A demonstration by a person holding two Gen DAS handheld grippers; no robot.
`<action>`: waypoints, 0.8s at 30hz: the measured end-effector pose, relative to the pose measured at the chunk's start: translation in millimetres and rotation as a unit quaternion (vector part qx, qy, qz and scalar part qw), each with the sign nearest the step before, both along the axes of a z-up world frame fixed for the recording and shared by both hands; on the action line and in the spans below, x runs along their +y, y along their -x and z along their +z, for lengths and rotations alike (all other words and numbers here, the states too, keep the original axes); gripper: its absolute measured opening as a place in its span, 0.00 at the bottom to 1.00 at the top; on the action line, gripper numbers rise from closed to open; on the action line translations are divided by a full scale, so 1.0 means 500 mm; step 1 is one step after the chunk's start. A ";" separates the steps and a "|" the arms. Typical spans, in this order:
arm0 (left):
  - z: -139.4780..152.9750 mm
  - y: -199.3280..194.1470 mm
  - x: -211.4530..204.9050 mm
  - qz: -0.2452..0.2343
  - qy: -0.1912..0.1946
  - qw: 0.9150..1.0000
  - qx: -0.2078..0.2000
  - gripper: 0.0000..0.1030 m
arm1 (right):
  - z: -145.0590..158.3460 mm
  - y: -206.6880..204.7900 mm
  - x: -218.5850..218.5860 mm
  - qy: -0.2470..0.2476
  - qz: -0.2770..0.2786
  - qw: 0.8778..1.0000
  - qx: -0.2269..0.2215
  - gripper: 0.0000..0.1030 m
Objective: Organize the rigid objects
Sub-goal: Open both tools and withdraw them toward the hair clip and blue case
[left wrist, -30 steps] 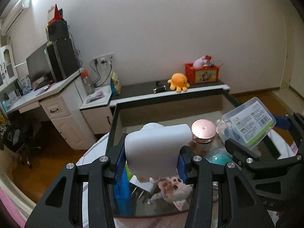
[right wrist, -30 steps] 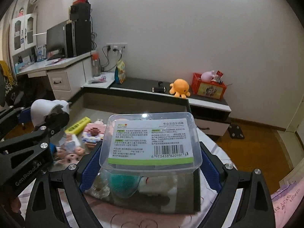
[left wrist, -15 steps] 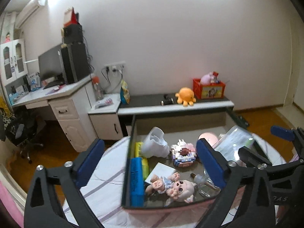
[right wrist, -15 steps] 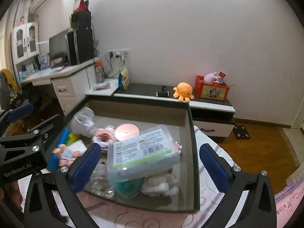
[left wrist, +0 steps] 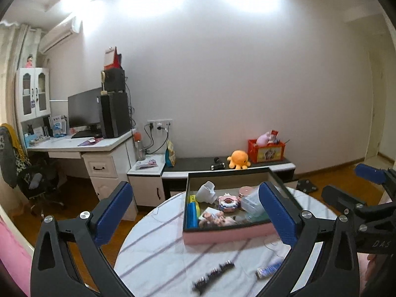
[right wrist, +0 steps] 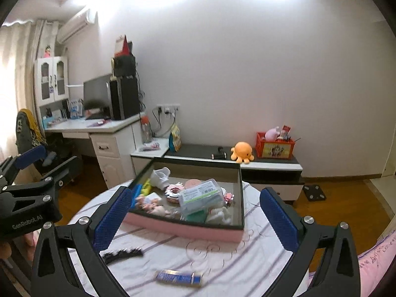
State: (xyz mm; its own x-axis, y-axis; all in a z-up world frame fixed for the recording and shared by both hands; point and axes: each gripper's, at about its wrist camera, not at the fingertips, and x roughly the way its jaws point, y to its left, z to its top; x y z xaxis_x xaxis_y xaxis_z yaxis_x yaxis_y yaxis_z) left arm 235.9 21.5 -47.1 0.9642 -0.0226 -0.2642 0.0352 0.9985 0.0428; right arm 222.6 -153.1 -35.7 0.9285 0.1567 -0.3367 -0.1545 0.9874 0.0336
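We are holding both tools back from the pink box now, where a second ago each was over it with something clamped between its pads. The left tool was gripping the white jug-shaped object; its jaws have just been opening and are now standing wide apart with nothing between them, and the white piece is lying in the box's far left corner. The right tool was carrying the clear plastic container with the green-and-white label; its jaws too have just been opening and are standing apart and empty, and the container is resting tilted on the pile near the middle of the box.

We are seeing the box sitting on the round surface with its striped cloth. Inside it are also lying a blue bar and a yellow one along the left wall, a doll at the front, a pink-and-white block toy in the middle, a round pink lid towards the back and a teal object under the container.

Outside the box, on the cloth nearer us, a black comb-like piece and a small blue tube are lying apart from each other.
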 end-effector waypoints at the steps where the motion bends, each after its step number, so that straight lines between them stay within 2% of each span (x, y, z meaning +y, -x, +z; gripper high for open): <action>1: 0.004 0.023 0.000 -0.002 0.002 1.000 -0.004 1.00 | 0.003 0.020 -0.001 -0.002 0.001 1.000 -0.005 1.00; 6: 0.009 0.134 -0.004 0.009 0.000 1.000 -0.025 1.00 | 0.008 0.133 0.003 -0.002 -0.015 0.999 -0.033 1.00; 9: 0.006 0.190 -0.008 -0.005 0.013 0.999 -0.029 0.99 | 0.005 0.180 0.010 -0.001 -0.019 0.999 -0.042 1.00; 11: 0.006 0.215 -0.013 0.007 0.005 0.999 -0.037 1.00 | 0.004 0.202 0.012 0.002 -0.023 0.999 -0.045 1.00; 18: 0.014 0.256 -0.018 0.005 -0.006 0.999 -0.046 1.00 | 0.003 0.244 0.005 -0.010 -0.027 0.998 -0.053 1.00; 24: 0.014 0.258 -0.016 0.007 -0.002 0.999 -0.046 1.00 | 0.004 0.254 0.007 -0.003 -0.033 0.998 -0.060 1.00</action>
